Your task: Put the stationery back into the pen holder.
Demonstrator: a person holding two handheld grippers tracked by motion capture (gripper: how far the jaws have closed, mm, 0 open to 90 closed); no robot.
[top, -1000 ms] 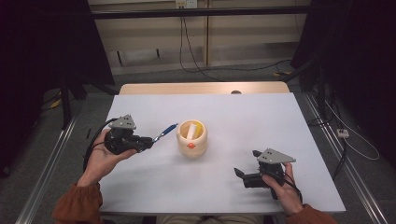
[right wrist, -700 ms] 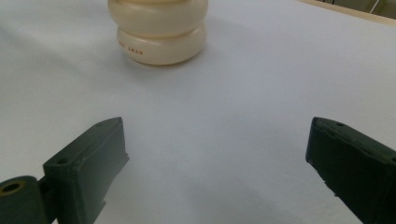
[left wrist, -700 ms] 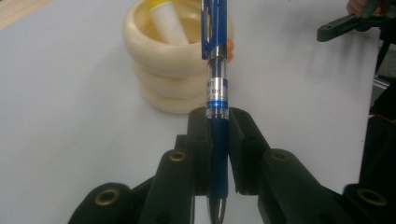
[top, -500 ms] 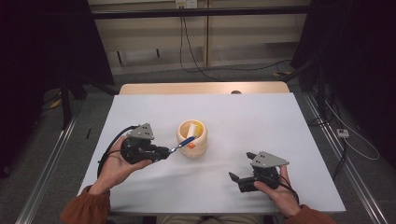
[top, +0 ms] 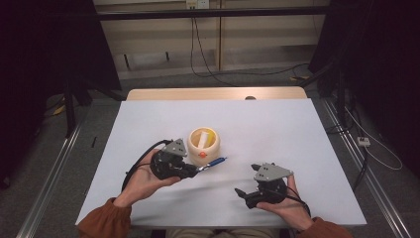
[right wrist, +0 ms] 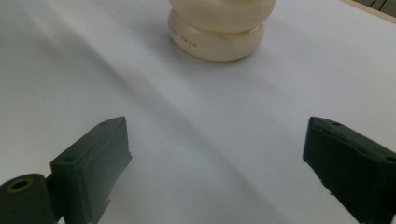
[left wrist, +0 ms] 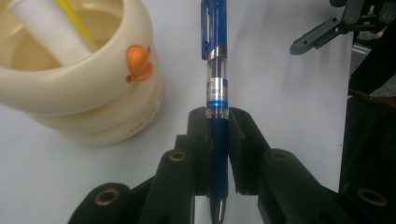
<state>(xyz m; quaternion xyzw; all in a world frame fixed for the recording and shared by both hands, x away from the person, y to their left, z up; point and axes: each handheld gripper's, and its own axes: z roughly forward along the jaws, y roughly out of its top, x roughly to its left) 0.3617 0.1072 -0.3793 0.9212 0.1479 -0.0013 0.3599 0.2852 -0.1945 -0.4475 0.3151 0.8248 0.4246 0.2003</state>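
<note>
Currently the left hand-held gripper (left wrist: 217, 135) is clenched on the blue pen (left wrist: 215, 84), whose long axis runs straight out between the jaws just beside the cream duck-faced cup (top: 203, 146) on the tabletop (top: 297, 134), while the right hand-held gripper (right wrist: 215, 158), jaws spread, holds nothing.

High view: fixed above the near edge of the white table (top: 307, 148), facing forward and down, far enough to take in the whole top with the cream duck-faced cup (top: 203, 147) near its middle. Left gripper view: riding low and very close, just beside that cup (left wrist: 84, 84), looking along a blue pen (left wrist: 215, 84). Right gripper view: low over the tabletop, farther from the cup (right wrist: 219, 32), facing it. Shared by all three: cup and surrounding tabletop.
</note>
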